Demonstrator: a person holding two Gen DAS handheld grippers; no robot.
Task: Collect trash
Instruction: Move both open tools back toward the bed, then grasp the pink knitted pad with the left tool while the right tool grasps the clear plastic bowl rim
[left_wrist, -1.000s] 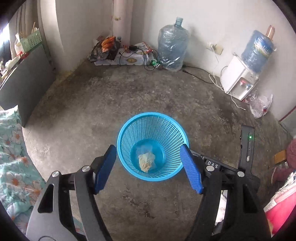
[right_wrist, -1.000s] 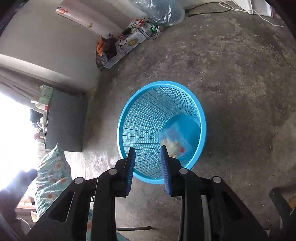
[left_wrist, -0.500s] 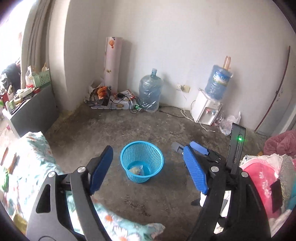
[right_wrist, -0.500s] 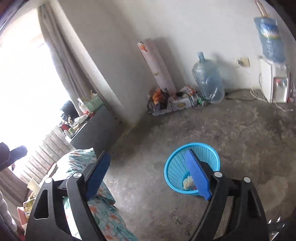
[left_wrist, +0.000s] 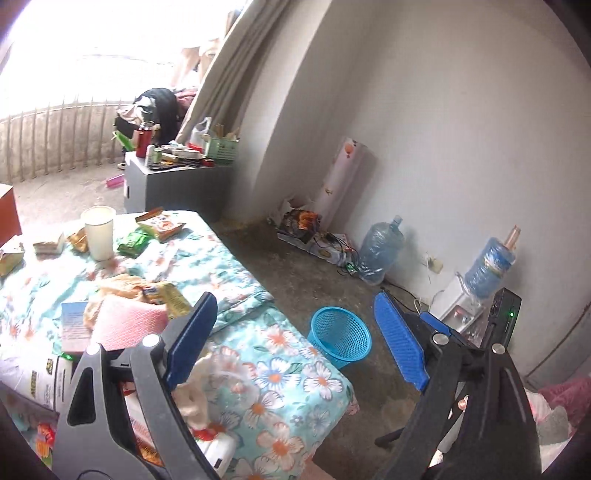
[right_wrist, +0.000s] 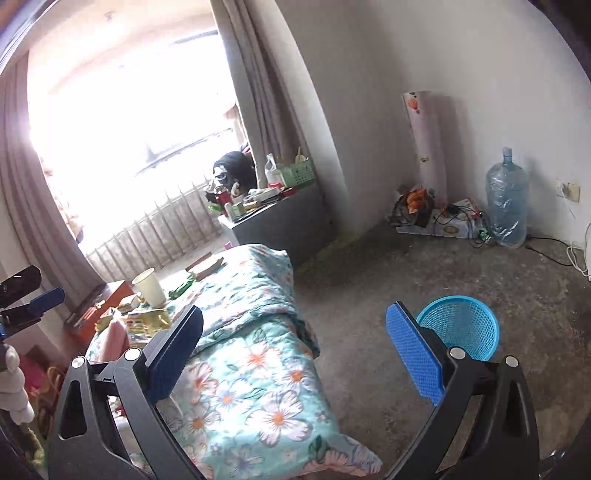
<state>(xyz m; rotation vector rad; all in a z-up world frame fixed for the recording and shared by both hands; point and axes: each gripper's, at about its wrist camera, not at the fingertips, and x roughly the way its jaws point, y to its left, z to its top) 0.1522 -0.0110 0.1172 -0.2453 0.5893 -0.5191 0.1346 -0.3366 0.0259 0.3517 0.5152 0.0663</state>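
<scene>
A blue mesh basket (left_wrist: 340, 335) stands on the concrete floor beside the bed; it also shows in the right wrist view (right_wrist: 461, 326). Trash lies on the floral quilt (left_wrist: 280, 373): a white paper cup (left_wrist: 98, 232), snack wrappers (left_wrist: 159, 225), a green wrapper (left_wrist: 133, 243), a pink sponge (left_wrist: 125, 321) and crumpled plastic (left_wrist: 122, 286). The cup also shows in the right wrist view (right_wrist: 149, 288). My left gripper (left_wrist: 295, 339) is open and empty above the bed's edge. My right gripper (right_wrist: 299, 360) is open and empty over the quilt (right_wrist: 255, 387).
A grey cabinet (left_wrist: 177, 184) with clutter stands by the window. A water jug (left_wrist: 380, 251), a dispenser (left_wrist: 476, 291), cables and a box (left_wrist: 314, 240) line the far wall. Pink bedding (left_wrist: 554, 402) lies at the right.
Both grippers have risen away from the basket and swung left toward the bed. The right gripper opened wide. The bed with its trash has come into view.
</scene>
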